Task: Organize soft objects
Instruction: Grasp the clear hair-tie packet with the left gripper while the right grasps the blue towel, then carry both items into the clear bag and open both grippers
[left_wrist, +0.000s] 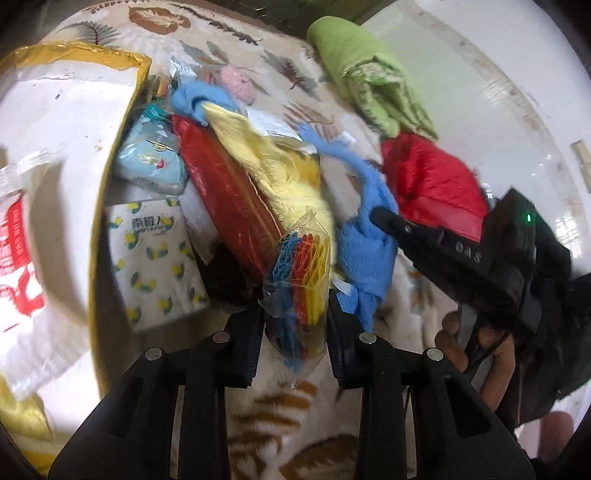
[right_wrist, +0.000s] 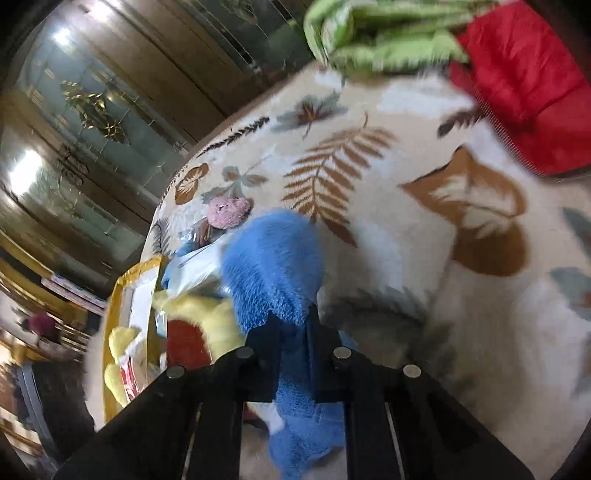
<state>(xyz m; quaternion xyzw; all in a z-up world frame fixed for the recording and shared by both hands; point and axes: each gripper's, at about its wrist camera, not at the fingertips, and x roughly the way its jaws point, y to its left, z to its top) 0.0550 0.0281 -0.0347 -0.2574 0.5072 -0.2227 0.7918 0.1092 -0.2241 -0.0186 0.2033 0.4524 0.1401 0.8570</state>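
Observation:
My left gripper (left_wrist: 295, 325) is shut on a clear bag of coloured clips (left_wrist: 301, 273), held above the leaf-print blanket (left_wrist: 280, 402). My right gripper (right_wrist: 291, 343) is shut on a fluffy blue cloth (right_wrist: 273, 266); in the left wrist view the right gripper (left_wrist: 384, 216) pinches that blue cloth (left_wrist: 364, 236). A yellow fluffy cloth (left_wrist: 273, 162), a red packet (left_wrist: 225, 192), a pale blue pack (left_wrist: 151, 162) and a tissue pack (left_wrist: 159, 266) lie in a pile beside it.
A yellow-rimmed white bag (left_wrist: 66, 122) lies at the left. A green folded cloth (left_wrist: 369, 74) and a red padded cloth (left_wrist: 432, 184) lie on the blanket's far right. A small pink soft toy (right_wrist: 227, 212) lies beyond the pile. A dark cabinet (right_wrist: 92, 110) stands behind.

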